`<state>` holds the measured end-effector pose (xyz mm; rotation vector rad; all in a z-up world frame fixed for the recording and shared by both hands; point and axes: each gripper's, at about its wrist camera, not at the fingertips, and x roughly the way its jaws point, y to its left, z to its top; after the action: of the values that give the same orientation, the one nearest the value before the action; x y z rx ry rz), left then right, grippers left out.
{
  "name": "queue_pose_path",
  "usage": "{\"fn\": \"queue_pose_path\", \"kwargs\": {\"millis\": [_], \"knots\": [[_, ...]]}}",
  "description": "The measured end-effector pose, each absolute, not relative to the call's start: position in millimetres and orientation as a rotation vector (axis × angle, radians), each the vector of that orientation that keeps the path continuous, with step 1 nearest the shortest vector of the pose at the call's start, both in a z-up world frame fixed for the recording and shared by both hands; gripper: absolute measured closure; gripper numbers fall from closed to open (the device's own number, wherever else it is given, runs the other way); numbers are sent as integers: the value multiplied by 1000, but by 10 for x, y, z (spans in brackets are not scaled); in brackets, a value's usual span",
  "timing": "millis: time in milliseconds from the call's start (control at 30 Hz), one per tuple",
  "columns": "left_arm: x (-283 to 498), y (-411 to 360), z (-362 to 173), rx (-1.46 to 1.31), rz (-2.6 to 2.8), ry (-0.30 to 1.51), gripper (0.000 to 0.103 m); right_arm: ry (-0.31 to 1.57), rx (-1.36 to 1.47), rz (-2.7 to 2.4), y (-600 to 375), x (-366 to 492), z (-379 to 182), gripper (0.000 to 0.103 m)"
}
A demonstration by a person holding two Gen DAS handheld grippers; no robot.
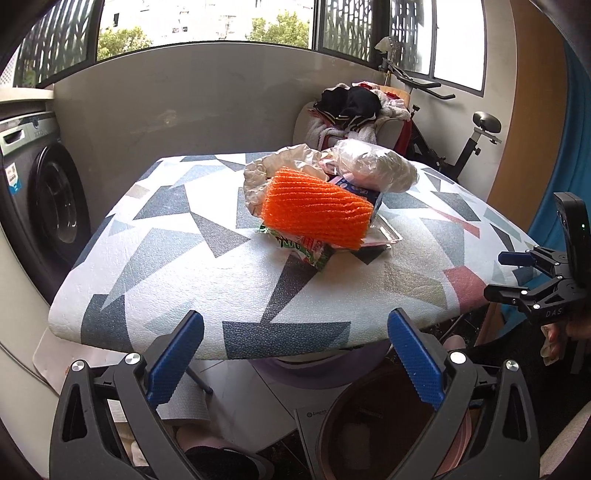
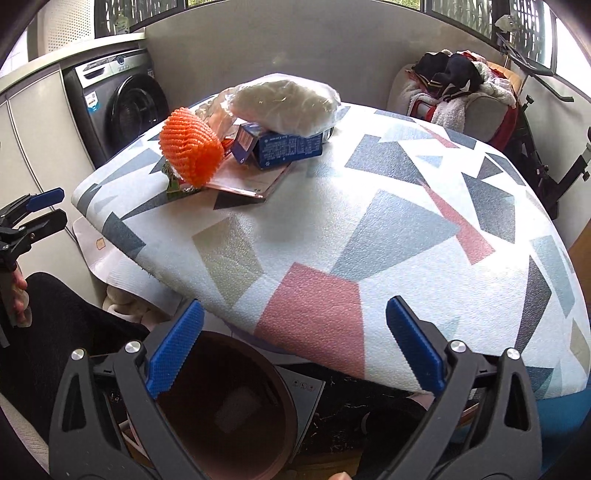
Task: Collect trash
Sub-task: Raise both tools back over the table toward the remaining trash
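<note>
The brown bin (image 2: 221,413) sits low, under the right hand-held gripper (image 2: 295,347), jaws spread and empty. Next, reach to the orange net (image 2: 192,151) on the worktop (image 2: 369,229) and pinch it gently.

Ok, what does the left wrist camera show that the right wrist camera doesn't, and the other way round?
Only the left wrist view: trees through the window and the open right gripper, empty.
Only the right wrist view: the printed long side of the blue cardboard box, the flat pink card under it, and the open left gripper.
Both: the patterned table, orange foam net, clear plastic bag, brown round bin, grey washing machine.
</note>
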<state>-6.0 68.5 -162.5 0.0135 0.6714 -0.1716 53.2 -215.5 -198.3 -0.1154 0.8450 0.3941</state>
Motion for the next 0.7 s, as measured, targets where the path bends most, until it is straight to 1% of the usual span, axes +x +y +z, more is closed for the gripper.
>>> {"fn": "queue_pose_path", "kwargs": {"millis": [333,700], "knots": [[141,932,-1357,-16,-113,611,6,815,-93,343,-2291,739,-1869,6],[288,946,-1329,10,-111,603,6,804,-88,327,-2303,882,-1857,6]]}}
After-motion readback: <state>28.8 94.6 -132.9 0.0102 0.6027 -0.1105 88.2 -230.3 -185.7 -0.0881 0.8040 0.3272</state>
